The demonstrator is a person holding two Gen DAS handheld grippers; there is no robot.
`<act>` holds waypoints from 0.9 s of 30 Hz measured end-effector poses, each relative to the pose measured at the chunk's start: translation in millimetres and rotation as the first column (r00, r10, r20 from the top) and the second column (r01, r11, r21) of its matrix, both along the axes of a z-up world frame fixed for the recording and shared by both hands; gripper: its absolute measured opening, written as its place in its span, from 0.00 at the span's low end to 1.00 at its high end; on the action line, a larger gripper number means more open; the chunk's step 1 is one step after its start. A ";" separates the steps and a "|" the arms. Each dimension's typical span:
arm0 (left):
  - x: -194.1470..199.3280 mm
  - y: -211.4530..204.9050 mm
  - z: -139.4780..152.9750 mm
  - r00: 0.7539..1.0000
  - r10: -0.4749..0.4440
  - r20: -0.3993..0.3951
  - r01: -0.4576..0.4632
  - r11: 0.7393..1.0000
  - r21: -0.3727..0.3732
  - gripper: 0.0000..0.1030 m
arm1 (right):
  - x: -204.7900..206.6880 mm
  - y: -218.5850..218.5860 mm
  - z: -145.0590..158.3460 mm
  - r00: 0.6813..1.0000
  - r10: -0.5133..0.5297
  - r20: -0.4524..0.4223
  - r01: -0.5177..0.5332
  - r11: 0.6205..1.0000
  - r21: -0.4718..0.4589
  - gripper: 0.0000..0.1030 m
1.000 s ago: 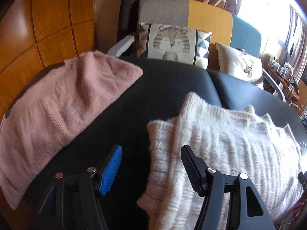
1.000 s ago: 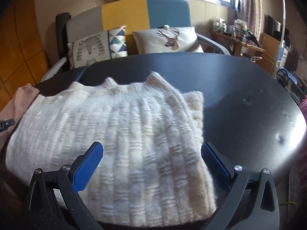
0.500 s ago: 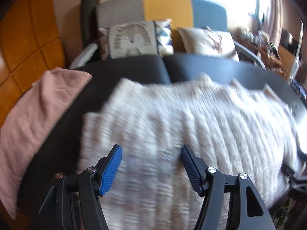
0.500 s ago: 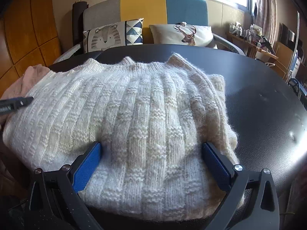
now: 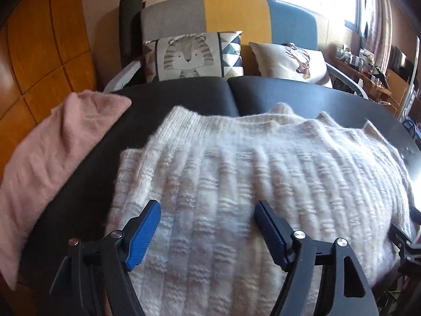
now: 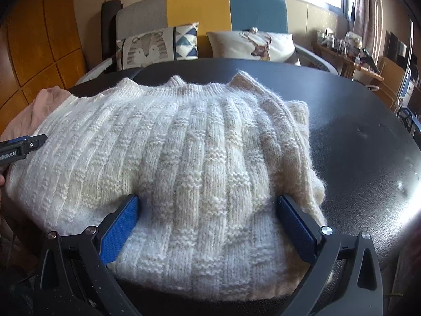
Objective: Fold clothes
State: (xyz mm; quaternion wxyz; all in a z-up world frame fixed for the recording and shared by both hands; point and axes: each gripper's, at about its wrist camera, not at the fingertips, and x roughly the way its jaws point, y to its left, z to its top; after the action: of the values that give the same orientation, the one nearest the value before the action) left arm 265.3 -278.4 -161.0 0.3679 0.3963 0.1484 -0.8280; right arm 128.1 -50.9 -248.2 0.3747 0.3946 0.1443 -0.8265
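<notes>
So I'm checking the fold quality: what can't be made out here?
- Cream sweater: near hem cut off behind both tools' bodies, both views.
- Its underside layers: hidden by the top layer.
- Pink garment: runs off the left wrist view's left edge; mostly hidden behind the sweater in the right wrist view.

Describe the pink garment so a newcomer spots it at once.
Find the black table in front of the sofa. A pink sweater lies along its left edge, by the wood wall. It is smooth and pink, unlike the ribbed cream sweater beside it.
</notes>
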 end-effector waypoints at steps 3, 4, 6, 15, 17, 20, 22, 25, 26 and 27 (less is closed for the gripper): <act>-10.7 15.8 5.9 0.998 -0.064 0.004 0.064 0.998 -0.016 0.74 | -3.3 -1.4 6.3 0.999 -0.025 0.040 0.025 1.000 0.013 1.00; -14.1 20.2 7.3 0.997 -0.080 0.004 0.080 0.997 -0.015 0.74 | -3.1 -1.8 8.3 0.999 -0.033 0.043 0.033 0.999 0.015 1.00; -21.1 29.2 9.7 0.993 -0.115 0.006 0.115 0.993 -0.017 0.74 | -1.9 -2.9 12.1 0.998 -0.046 0.040 0.045 0.999 0.021 1.00; -37.9 51.5 5.3 0.985 -0.167 0.053 0.167 0.986 0.007 0.74 | -14.8 -6.4 17.0 0.994 -0.098 0.044 0.096 0.994 0.045 1.00; -37.8 51.4 3.5 0.985 -0.163 0.057 0.162 0.987 0.014 0.74 | -14.9 -7.4 12.2 0.995 -0.089 0.053 0.086 0.995 0.057 1.00; -37.5 51.2 1.1 0.985 -0.159 0.063 0.158 0.987 0.015 0.75 | -13.7 -7.3 7.2 0.995 -0.079 0.056 0.076 0.995 0.057 1.00; -37.9 50.7 0.1 0.986 -0.155 0.067 0.155 0.988 0.013 0.75 | -14.3 -6.1 4.8 0.995 -0.074 0.065 0.071 0.996 0.046 1.00; -37.7 51.3 -0.6 0.987 -0.145 0.069 0.144 0.989 0.009 0.76 | -14.7 -3.0 2.1 0.996 -0.063 0.068 0.061 0.998 0.030 1.00; -37.7 51.9 -0.8 0.987 -0.142 0.071 0.142 0.990 0.008 0.76 | -14.2 -2.4 1.4 0.996 -0.059 0.065 0.057 0.998 0.028 1.00; -37.8 52.5 -1.0 0.987 -0.141 0.072 0.141 0.990 0.006 0.76 | -13.5 -1.9 0.9 0.997 -0.056 0.061 0.055 0.998 0.026 1.00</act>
State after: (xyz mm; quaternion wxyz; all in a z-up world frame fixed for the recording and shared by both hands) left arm 227.5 -225.9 -162.0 0.3136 0.4357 0.1070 -0.8369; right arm 114.6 -52.8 -247.3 0.3511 0.4285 0.1317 -0.8221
